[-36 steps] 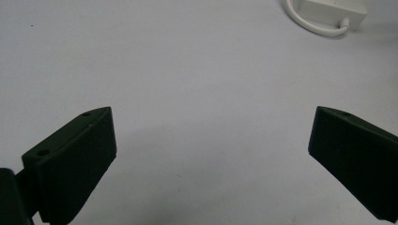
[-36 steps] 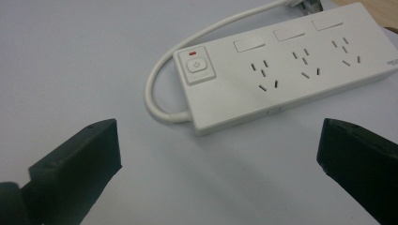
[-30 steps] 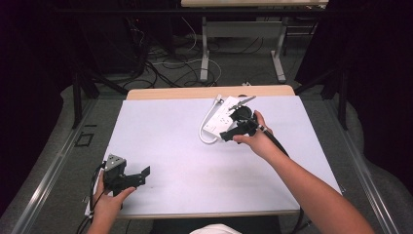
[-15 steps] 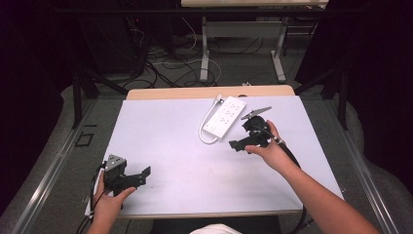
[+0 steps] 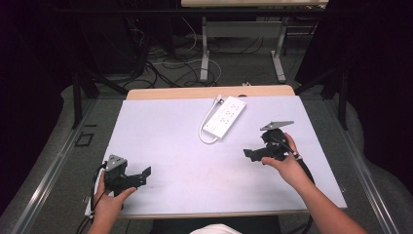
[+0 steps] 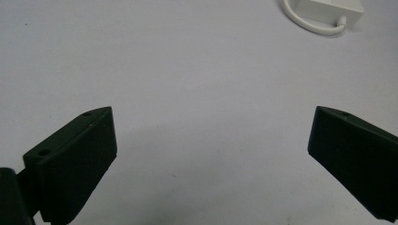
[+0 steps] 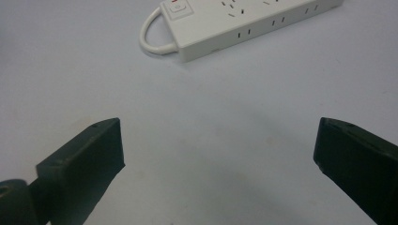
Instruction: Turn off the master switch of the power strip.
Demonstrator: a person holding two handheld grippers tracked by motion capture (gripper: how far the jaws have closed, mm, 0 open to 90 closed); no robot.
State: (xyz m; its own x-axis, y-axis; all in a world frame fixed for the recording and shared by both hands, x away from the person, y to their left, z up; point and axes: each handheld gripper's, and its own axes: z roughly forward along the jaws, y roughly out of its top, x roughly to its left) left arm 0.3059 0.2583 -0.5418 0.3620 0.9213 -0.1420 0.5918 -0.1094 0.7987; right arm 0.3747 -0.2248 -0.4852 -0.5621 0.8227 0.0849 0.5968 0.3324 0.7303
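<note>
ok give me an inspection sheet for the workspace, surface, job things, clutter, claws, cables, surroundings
surface: pale table, a bare wooden strip along its far edge
job's things: white power strip lying flat near the far edge, red-marked switch at one end
clutter: nothing seen
grippers: left claw open, held low at the near left corner; right claw open, at the right side, apart from the power strip, nothing between its jaws
cables: the strip's white cord loops beside it on the table; loose cables on the floor beyond
surroundings: dark room, grey floor, legs of another table behind
</note>
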